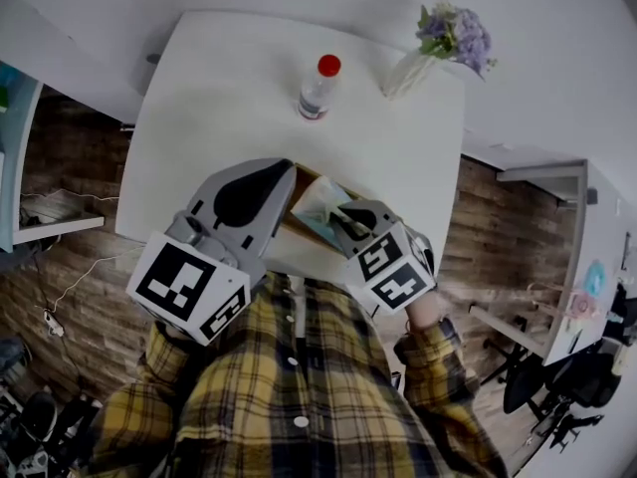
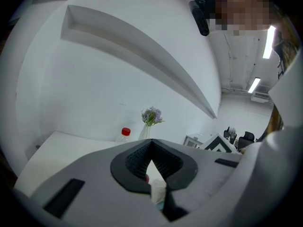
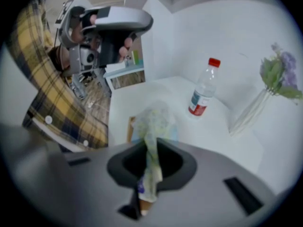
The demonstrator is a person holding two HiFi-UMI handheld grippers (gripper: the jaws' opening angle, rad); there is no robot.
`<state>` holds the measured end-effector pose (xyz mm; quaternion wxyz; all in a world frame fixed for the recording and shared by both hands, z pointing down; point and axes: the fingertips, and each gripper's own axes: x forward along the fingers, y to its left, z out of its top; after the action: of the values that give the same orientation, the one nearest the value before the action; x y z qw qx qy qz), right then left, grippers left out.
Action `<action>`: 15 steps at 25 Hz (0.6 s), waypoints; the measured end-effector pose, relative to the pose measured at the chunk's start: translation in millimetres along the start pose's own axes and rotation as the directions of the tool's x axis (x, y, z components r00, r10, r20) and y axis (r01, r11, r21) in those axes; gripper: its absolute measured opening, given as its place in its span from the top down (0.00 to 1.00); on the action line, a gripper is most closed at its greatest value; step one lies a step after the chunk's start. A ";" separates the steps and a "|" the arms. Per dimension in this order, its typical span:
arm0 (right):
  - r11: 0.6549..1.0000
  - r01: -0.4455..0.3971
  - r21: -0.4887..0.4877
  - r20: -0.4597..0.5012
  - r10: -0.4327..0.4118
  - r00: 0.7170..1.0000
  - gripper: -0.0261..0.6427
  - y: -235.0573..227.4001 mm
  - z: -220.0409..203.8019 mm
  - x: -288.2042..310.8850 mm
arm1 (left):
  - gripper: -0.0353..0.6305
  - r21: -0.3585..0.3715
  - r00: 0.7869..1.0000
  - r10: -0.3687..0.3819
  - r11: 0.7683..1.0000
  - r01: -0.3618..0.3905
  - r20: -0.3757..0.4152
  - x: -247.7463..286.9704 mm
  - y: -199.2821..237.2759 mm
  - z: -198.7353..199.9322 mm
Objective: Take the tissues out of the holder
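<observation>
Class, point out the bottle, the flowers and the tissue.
bottle (image 3: 204, 86), right gripper view, its clear body.
flowers (image 1: 456, 30), head view, the purple blooms.
tissue (image 3: 151, 157), right gripper view, the pinched strip.

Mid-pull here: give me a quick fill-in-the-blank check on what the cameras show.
1. The right gripper is shut on a ____.
2. The bottle on the table has a ____ cap.
3. The vase holds flowers coloured ____.
Missing words: tissue; red; purple.
</observation>
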<state>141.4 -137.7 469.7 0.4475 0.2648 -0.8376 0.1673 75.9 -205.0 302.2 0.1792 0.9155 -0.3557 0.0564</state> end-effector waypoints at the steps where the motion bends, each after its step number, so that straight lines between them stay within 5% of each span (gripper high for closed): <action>1: 1.000 0.010 0.009 0.025 -0.010 1.000 0.90 -1.6 4.8 -7.8 | 0.94 0.005 1.000 -0.010 1.000 0.010 -0.002 2.6 -2.4 0.9; 8: 0.992 0.096 0.077 0.214 -0.111 0.970 0.90 -15.8 35.5 -67.8 | 0.94 0.037 0.997 -0.075 0.996 0.075 -0.012 18.9 -22.7 6.9; 15: 0.960 0.180 0.213 0.388 -0.252 0.887 0.90 -39.6 51.6 -131.3 | 0.94 0.052 0.993 -0.111 0.992 0.112 -0.026 32.1 -38.5 6.7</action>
<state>191.1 -157.6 333.3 0.2528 0.4230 -0.8606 0.1281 125.4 -201.5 292.3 0.1615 0.9377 -0.3002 0.0664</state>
